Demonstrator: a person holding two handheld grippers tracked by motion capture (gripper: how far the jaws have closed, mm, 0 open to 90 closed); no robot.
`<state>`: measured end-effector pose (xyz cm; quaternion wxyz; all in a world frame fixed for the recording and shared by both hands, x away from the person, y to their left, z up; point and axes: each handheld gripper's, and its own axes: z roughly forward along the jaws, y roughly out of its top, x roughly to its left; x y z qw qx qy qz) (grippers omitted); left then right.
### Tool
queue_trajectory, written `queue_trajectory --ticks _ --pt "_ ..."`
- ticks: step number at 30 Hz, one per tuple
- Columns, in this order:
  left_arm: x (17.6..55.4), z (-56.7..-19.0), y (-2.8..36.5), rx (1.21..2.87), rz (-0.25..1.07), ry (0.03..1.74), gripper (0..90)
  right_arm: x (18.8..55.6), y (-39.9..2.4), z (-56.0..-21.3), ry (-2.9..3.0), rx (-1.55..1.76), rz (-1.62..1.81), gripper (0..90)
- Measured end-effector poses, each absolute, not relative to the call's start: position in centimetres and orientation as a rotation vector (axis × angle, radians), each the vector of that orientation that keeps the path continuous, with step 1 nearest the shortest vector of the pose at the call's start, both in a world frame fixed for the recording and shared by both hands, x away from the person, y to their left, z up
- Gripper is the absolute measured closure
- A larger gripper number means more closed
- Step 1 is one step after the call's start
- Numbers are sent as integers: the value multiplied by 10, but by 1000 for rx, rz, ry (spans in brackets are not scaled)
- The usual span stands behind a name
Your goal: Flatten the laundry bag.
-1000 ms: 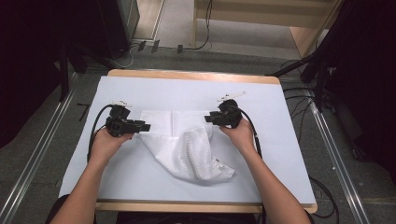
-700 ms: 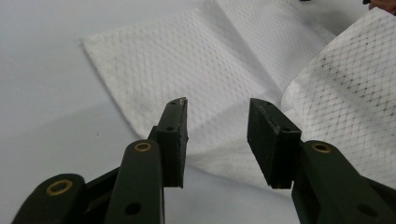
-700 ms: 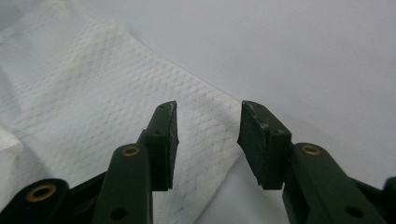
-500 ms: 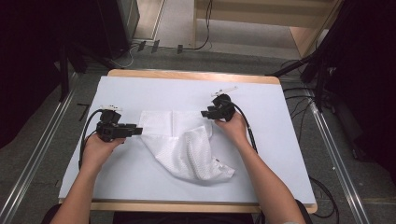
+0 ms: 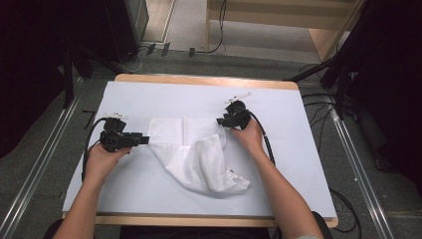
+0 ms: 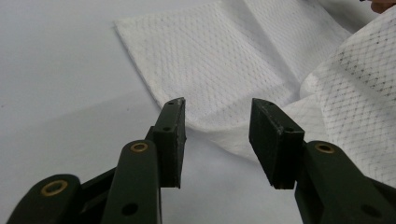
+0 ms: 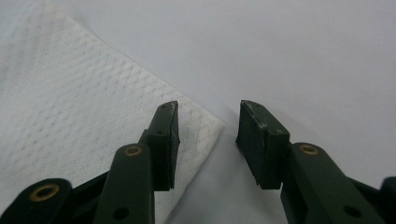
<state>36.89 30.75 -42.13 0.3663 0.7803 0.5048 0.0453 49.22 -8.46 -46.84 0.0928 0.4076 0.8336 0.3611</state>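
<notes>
Pale blue table sheet point(image 5: 298, 129); white mesh cloth point(image 5: 194, 154) half-folded. Left gripper point(image 5: 142, 140), right gripper point(image 5: 222, 121) flank top corners, jaws parted, empty, probably poised for spreading.

The cloth point(image 5: 191, 152) lies on the table point(image 5: 298, 164), near its middle, its far part spread flat and its near part folded over and bunched toward the person's right. The left gripper point(image 5: 142, 140) rests on the table just left of the cloth's left edge, the edge in front of its jaws. The right gripper point(image 5: 222, 121) sits at the cloth's far right corner, that corner between its jaws
</notes>
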Motion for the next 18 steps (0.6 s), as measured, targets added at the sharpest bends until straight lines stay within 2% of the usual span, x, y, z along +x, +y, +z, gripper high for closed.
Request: queue_trajectory --ticks 5,11,18 --pt "371 -422 305 2005 113 1297 568 488 -79 -467 2493 1157 1031 626" --pt "371 -423 306 2006 115 1298 568 485 -78 -468 2512 1179 1051 892" --pt "370 -421 307 1998 119 1299 569 488 -86 -464 2511 1242 1069 900"
